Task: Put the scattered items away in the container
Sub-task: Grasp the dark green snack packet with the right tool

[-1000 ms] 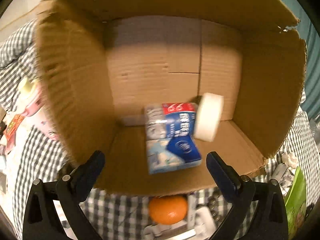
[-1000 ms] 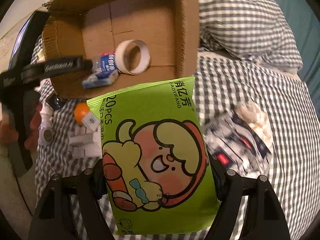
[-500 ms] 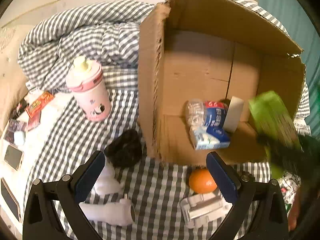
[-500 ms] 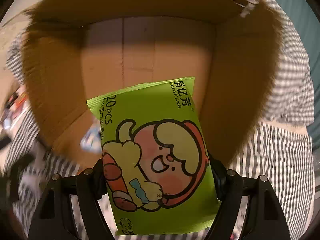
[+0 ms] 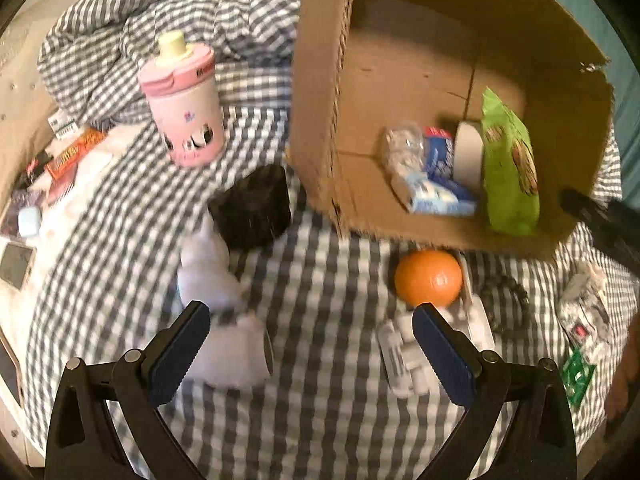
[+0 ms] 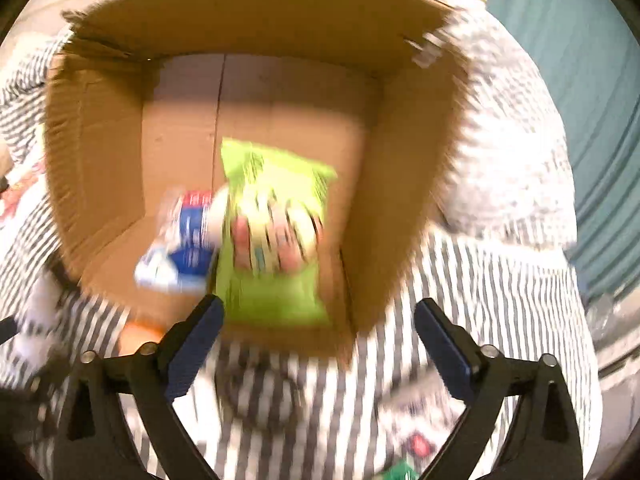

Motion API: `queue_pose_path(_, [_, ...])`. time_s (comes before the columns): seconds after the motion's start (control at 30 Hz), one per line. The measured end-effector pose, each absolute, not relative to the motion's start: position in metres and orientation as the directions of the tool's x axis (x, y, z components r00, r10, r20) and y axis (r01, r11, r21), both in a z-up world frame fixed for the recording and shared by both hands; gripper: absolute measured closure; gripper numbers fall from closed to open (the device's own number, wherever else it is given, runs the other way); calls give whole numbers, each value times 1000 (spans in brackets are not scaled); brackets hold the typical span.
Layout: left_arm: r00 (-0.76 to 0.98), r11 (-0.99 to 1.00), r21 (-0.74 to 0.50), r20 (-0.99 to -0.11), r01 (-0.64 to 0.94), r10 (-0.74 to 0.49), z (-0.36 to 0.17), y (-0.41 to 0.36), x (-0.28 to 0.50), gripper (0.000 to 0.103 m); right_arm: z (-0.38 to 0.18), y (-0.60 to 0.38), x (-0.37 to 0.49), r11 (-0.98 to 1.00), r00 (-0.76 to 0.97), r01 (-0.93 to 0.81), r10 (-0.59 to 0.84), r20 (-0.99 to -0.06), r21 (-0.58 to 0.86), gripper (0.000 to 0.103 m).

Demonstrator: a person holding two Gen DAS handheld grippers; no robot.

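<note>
Cardboard box [image 5: 420,92], far right on the bed, holds the green packet [image 5: 508,168]; both grippers, left [image 5: 308,344] and right [image 6: 320,340], gape empty, so the near orange [image 5: 428,278] likely needs grasping next.

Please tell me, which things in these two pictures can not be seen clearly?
- Green packet: right wrist view, print lost to motion blur.
- Tape roll: left wrist view, partly hidden behind the packet.
- White object: left wrist view, blurred, partly behind the left hand-held gripper; its kind is unclear.
</note>
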State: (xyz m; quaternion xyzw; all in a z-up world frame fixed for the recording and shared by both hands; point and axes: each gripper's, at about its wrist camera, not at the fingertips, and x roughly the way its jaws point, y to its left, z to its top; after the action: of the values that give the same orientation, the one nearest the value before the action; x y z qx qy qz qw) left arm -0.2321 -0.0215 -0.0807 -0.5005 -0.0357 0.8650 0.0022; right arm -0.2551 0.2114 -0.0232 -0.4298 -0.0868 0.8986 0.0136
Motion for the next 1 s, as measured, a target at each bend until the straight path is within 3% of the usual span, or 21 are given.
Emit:
queue_pose_path(0.47, [-482, -998, -63, -875, 28, 42, -73, -23, -140, 0, -52, 336, -92, -984, -495, -168, 34, -868, 57, 5])
queue_pose_path(0.8, [-499, -997, -71, -864, -9, 66, -65, -12, -99, 0, -48, 332, -58, -988, -518, -141, 16, -855, 67, 5])
queue_pose_path(1.0, [-503, -998, -68, -862, -4, 61, -65, -20, -99, 0, -77, 327, -80, -987, -502, -144, 16, -865, 66, 5])
